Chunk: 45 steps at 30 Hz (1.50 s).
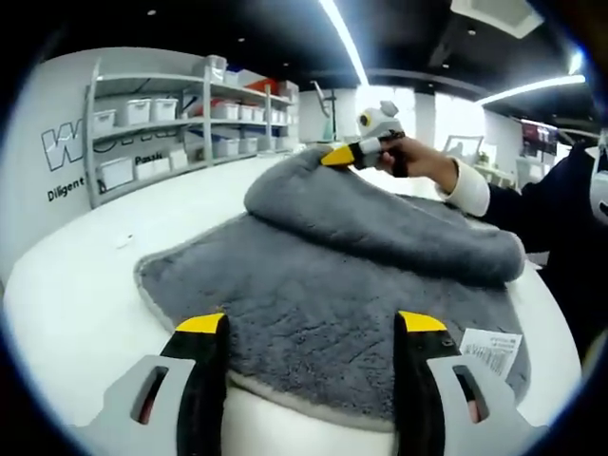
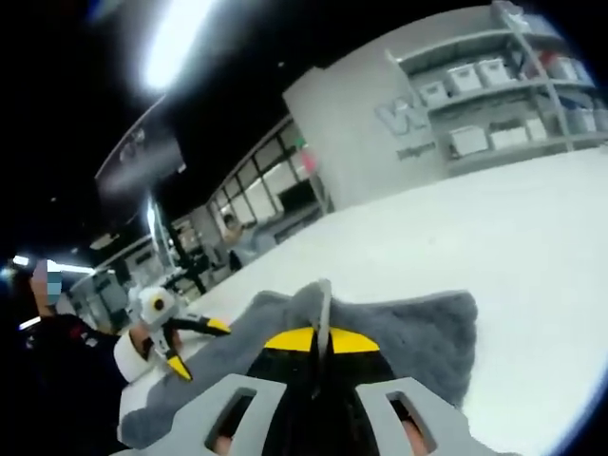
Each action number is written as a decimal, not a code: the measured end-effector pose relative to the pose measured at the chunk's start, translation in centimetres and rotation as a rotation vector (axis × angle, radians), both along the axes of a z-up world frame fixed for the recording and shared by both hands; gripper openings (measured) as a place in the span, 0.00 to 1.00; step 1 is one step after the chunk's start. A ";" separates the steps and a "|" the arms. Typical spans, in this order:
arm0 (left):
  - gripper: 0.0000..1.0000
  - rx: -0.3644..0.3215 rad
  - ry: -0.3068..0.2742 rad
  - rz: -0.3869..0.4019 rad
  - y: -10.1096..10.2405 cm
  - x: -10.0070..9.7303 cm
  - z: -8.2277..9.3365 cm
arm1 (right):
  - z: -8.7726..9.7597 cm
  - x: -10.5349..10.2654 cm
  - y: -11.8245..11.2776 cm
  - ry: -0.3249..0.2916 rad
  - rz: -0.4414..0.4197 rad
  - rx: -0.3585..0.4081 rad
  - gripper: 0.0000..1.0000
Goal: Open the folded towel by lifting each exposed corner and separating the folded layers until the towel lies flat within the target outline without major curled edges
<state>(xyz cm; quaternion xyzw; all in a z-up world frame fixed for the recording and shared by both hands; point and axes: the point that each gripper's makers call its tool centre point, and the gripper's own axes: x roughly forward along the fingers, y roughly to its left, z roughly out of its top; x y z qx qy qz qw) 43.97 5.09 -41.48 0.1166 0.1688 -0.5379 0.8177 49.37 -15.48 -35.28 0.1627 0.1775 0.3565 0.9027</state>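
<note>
A grey plush towel (image 1: 313, 285) lies on the white table (image 1: 85, 285), with an upper layer (image 1: 380, 223) folded over it and raised toward the far end. My left gripper (image 1: 312, 325) hovers open over the towel's near edge, nothing between its yellow-tipped jaws. At the far end my right gripper (image 1: 334, 157), held by a hand, is shut on the raised layer's edge. In the right gripper view the right gripper (image 2: 315, 339) pinches a thin towel edge (image 2: 324, 299), and the towel (image 2: 418, 332) spreads beyond. The left gripper (image 2: 195, 347) appears open at the left.
A white label (image 1: 492, 348) sticks out at the towel's near right corner. Shelves with white bins (image 1: 157, 119) stand against the wall behind the table (image 2: 513, 237). A person's dark sleeve (image 1: 560, 204) is at the right.
</note>
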 end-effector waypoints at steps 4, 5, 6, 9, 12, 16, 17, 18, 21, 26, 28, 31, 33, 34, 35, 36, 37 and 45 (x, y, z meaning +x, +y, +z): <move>0.70 -0.002 -0.001 0.000 0.0 -0.2 0.0 | -0.1 0.0 -0.6 0.007 -0.010 0.008 0.00; 0.70 -0.003 -0.001 0.000 0.0 -0.2 -0.1 | -0.1 -0.1 -0.7 0.008 -0.012 0.008 0.00; 0.69 -0.002 -0.001 0.001 -0.1 -0.2 -0.1 | -0.1 -0.1 -0.8 0.006 -0.014 0.009 0.00; 0.69 0.004 -0.001 0.005 -0.1 -0.3 -0.1 | -0.2 -0.2 -1.5 0.006 -0.029 0.007 0.00; 0.69 0.005 0.000 0.006 0.0 -0.1 -0.1 | -0.3 -0.1 -1.9 0.006 -0.036 0.003 0.00; 0.69 0.006 0.000 0.007 0.0 -0.2 -0.1 | -0.4 -0.2 -2.4 0.007 -0.049 -0.002 0.00; 0.69 0.006 0.000 0.008 0.0 -0.2 -0.1 | -0.3 -0.3 -2.6 0.005 -0.053 -0.004 0.00; 0.69 0.006 0.000 0.008 0.0 -0.3 -0.1 | -0.3 -0.3 -2.7 0.002 -0.056 -0.006 0.00; 0.69 0.006 0.001 0.009 0.2 0.2 0.0 | -0.4 -0.3 -3.0 0.000 -0.062 -0.011 0.00; 0.69 0.005 0.000 0.010 0.4 0.7 0.0 | -0.4 -0.3 -3.8 -0.005 -0.080 -0.014 0.00; 0.69 0.005 0.000 0.010 0.4 0.7 0.0 | -0.3 -0.2 -4.2 -0.011 -0.090 -0.014 0.00; 0.69 0.003 0.000 0.010 0.4 0.8 0.0 | -0.5 -0.1 -4.8 -0.011 -0.108 -0.008 0.00; 0.69 0.002 0.000 0.011 0.4 0.9 0.1 | -0.6 0.0 -5.1 -0.007 -0.116 -0.012 0.00; 0.69 0.002 0.000 0.011 0.5 0.9 0.1 | -0.7 0.2 -5.3 -0.007 -0.121 -0.017 0.00; 0.69 0.002 0.000 0.011 0.5 1.0 0.1 | -0.9 0.2 -5.6 -0.005 -0.128 -0.029 0.00; 0.69 0.002 0.000 0.011 0.5 1.1 0.1 | -1.0 0.3 -5.8 -0.004 -0.131 -0.033 0.00; 0.69 0.001 0.001 0.011 0.7 1.3 0.1 | -1.1 0.3 -5.9 -0.003 -0.135 -0.036 0.00; 0.69 0.003 0.002 0.014 0.9 2.0 0.2 | -1.3 0.7 -7.4 -0.007 -0.153 -0.053 0.00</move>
